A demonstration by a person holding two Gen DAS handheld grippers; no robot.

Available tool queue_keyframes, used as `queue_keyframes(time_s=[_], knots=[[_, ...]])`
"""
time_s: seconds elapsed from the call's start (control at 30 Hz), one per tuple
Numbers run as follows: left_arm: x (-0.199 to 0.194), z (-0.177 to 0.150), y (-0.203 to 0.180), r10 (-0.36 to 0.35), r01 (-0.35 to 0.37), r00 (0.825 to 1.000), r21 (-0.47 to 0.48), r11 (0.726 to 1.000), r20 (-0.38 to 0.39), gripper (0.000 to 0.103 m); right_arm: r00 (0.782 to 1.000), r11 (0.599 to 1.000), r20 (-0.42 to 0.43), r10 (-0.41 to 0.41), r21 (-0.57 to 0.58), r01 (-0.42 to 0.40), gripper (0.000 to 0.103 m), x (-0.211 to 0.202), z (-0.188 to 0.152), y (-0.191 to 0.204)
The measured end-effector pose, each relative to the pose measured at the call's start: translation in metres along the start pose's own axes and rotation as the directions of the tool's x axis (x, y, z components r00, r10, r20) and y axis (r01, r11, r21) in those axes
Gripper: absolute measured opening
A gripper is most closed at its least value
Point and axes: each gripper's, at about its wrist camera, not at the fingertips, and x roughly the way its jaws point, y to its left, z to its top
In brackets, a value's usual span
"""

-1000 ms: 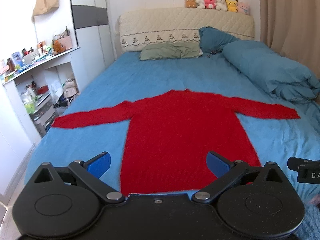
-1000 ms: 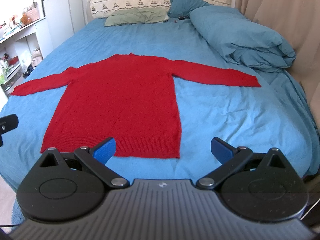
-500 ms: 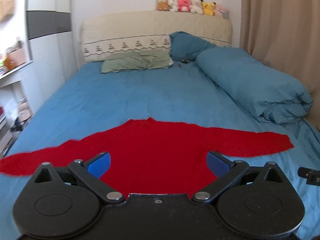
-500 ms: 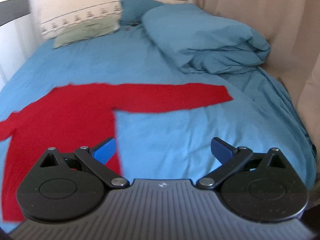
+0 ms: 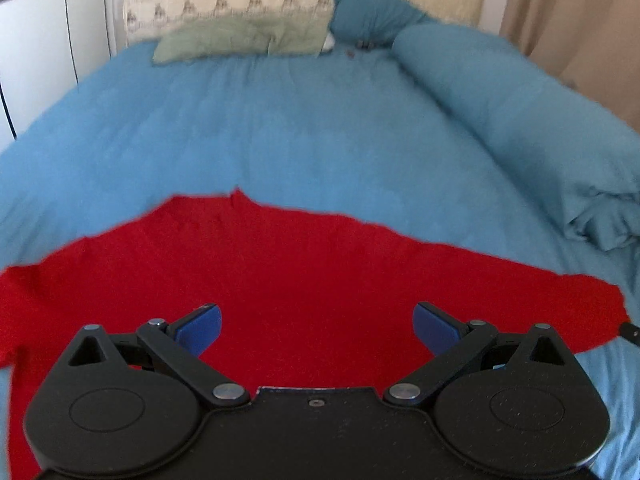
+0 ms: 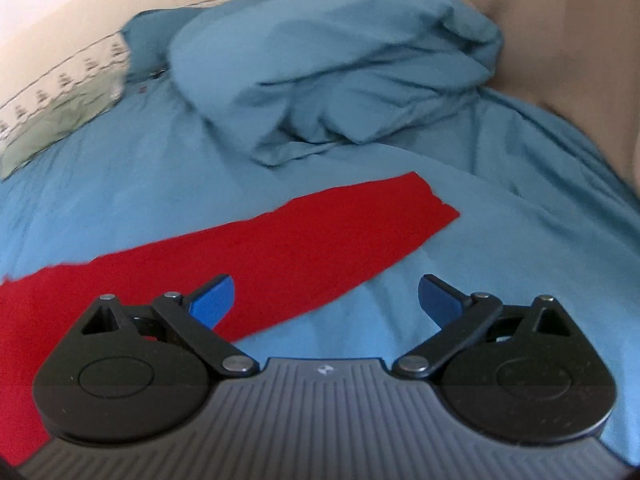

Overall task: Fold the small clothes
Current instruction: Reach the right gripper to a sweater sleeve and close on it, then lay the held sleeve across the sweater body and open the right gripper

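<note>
A red long-sleeved sweater (image 5: pixel 280 272) lies flat on the blue bed sheet (image 5: pixel 280 132), sleeves spread to both sides. My left gripper (image 5: pixel 317 326) is open and empty, low over the sweater's upper body below the neckline. My right gripper (image 6: pixel 325 298) is open and empty, over the lower edge of the sweater's right sleeve (image 6: pixel 320 228), whose cuff lies ahead and to the right. The sweater's hem is hidden below both views.
A rolled blue duvet (image 6: pixel 340 68) lies along the bed's right side just beyond the sleeve cuff; it also shows in the left wrist view (image 5: pixel 520 120). A green pillow (image 5: pixel 244 36) and a blue pillow (image 5: pixel 372 12) lean on the headboard. A beige curtain (image 6: pixel 560 20) hangs at right.
Both grippers have moved forward and lower over the sweater. The left came from the hem up to the chest; the right swung right toward the right sleeve. Both stayed open.
</note>
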Motion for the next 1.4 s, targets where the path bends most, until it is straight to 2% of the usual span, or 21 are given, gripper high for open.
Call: queue_keyframes(time_s=[0.13,0.17,0.23,0.3,0.4,0.53,0.57,0.63,0.7,0.83,0.93,0.97,1.07,1.17,1.23,1.27,1.3,1.37,1.4], knots=[[0.041,-0.002,0.003,0.023,-0.026,0.996,-0.034,0.999,-0.089,0.103,0.999,0.999,-0.023,-0.029,0.018,0.029,0.101,0.042,-0.001,-0.013],[0.050,-0.004,0.005,0.028,-0.033,0.994,-0.046,0.998,-0.103,0.103,0.999,0.999,-0.037,-0.034,0.022,0.035,0.099,0.051,-0.002,-0.016],[0.064,-0.007,0.011,0.041,-0.050,0.991,-0.068,0.996,-0.130,0.103,0.997,0.998,-0.064,-0.031,0.044,0.033,0.086,0.071,-0.005,-0.022],[0.075,-0.008,0.012,0.055,-0.067,0.987,-0.077,0.995,-0.152,0.103,0.996,0.997,-0.082,-0.017,0.076,0.024,0.081,0.087,-0.007,-0.028],[0.086,-0.009,0.016,0.065,-0.079,0.985,-0.084,0.993,-0.162,0.103,0.998,0.992,-0.060,-0.014,0.128,0.021,0.078,0.101,-0.005,-0.037],[0.105,-0.009,0.028,0.040,-0.067,0.983,-0.143,0.987,-0.180,0.103,0.998,0.981,-0.056,-0.023,0.191,0.033,0.062,0.117,0.006,-0.046],[0.109,-0.009,0.031,0.041,-0.071,0.981,-0.155,0.985,-0.187,0.103,0.998,0.983,-0.054,-0.030,0.177,0.039,0.058,0.117,0.008,-0.044],[0.112,-0.009,0.036,0.063,-0.093,0.981,-0.158,0.983,-0.183,0.103,0.998,0.992,-0.049,-0.033,0.119,0.038,0.037,0.118,0.013,-0.037],[0.115,-0.007,0.036,0.075,-0.103,0.978,-0.140,0.985,-0.195,0.103,0.999,0.996,-0.041,-0.036,0.076,0.039,0.025,0.114,0.017,-0.029],[0.123,0.000,0.027,0.096,-0.117,0.958,-0.061,0.991,-0.269,0.103,1.000,1.000,0.008,-0.019,0.022,0.019,0.023,0.096,0.030,-0.005],[0.124,0.013,0.034,0.051,-0.070,0.938,-0.045,0.997,-0.343,0.103,0.997,0.998,0.068,0.037,-0.049,-0.034,0.023,0.073,0.040,0.032],[0.120,0.017,0.040,0.021,-0.049,0.938,-0.072,0.996,-0.347,0.103,0.994,0.995,0.086,0.070,-0.074,-0.064,0.023,0.063,0.042,0.048],[0.096,0.029,0.063,-0.037,-0.006,0.955,-0.144,0.990,-0.296,0.103,0.971,0.973,0.127,0.204,-0.137,-0.187,0.023,0.032,0.051,0.106],[0.061,0.038,0.094,0.020,-0.046,0.975,-0.115,0.992,-0.223,0.103,0.920,0.914,0.106,0.377,-0.207,-0.350,0.023,0.000,0.045,0.176],[0.041,0.037,0.121,0.070,-0.093,0.980,-0.119,0.989,-0.187,0.103,0.871,0.840,0.071,0.486,-0.314,-0.443,0.023,-0.020,0.022,0.229],[0.035,0.033,0.136,0.074,-0.099,0.981,-0.131,0.986,-0.182,0.103,0.840,0.788,0.034,0.542,-0.369,-0.493,0.023,-0.027,0.004,0.255],[0.032,0.028,0.150,0.069,-0.096,0.980,-0.146,0.985,-0.185,0.103,0.821,0.750,0.003,0.571,-0.410,-0.520,0.023,-0.030,-0.014,0.275],[0.030,0.015,0.179,0.068,-0.113,0.971,-0.188,0.976,-0.231,0.103,0.803,0.679,-0.091,0.589,-0.482,-0.553,0.023,-0.026,-0.062,0.316],[0.031,0.004,0.190,0.059,-0.113,0.966,-0.204,0.972,-0.253,0.103,0.804,0.663,-0.140,0.578,-0.494,-0.562,0.023,-0.020,-0.083,0.329]])
